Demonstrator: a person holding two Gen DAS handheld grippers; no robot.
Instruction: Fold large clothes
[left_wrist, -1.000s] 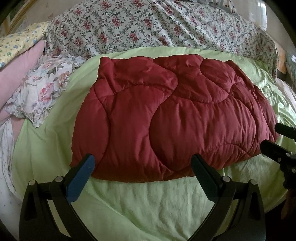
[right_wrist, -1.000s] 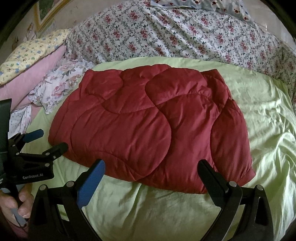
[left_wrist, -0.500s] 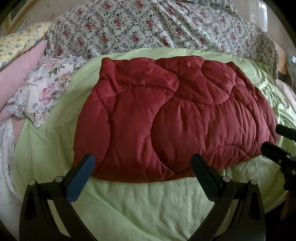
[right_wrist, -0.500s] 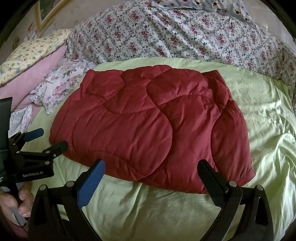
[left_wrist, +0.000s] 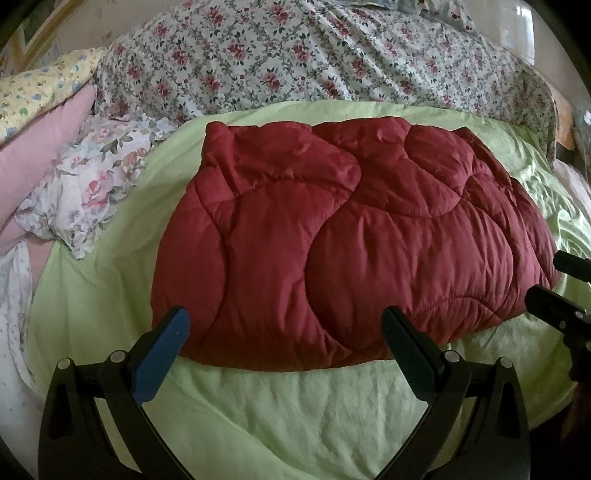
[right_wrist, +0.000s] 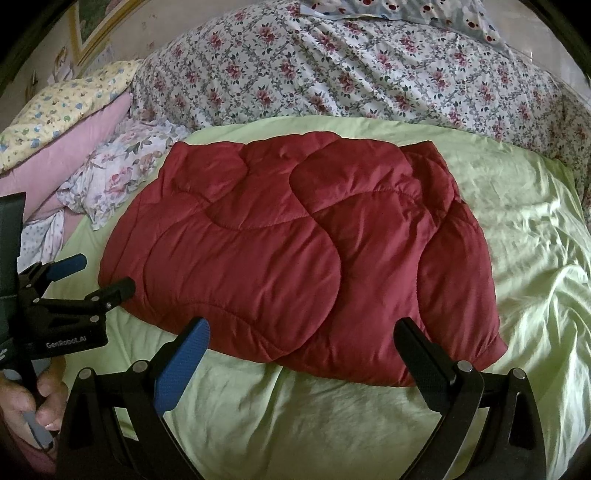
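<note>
Little has shifted in a second: both the left gripper (left_wrist: 282, 330) and right gripper (right_wrist: 301, 341) hover spread and empty before the folded quilt (left_wrist: 351, 254), lying flat on the bed (left_wrist: 295, 406), apparently lining up another fold.

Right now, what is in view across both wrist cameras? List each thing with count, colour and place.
quilted comforter: one, dark red, folded and lying flat on the green sheet, mid-bed.
bed sheet: one, light green, under the comforter.
floral bedding: one large heap, white with red roses, behind the comforter.
small floral pillow: one, white with pink flowers, to the comforter's left.
pink pillow: one, far left.
yellow patterned pillow: one, on top of the pink one.
picture frame: one, gold-edged, on the wall, upper left.
left tongs: open, empty, at the comforter's near edge.
right tongs: open, empty, at the near edge.
left hand: gripping the left tool's handle.
</note>
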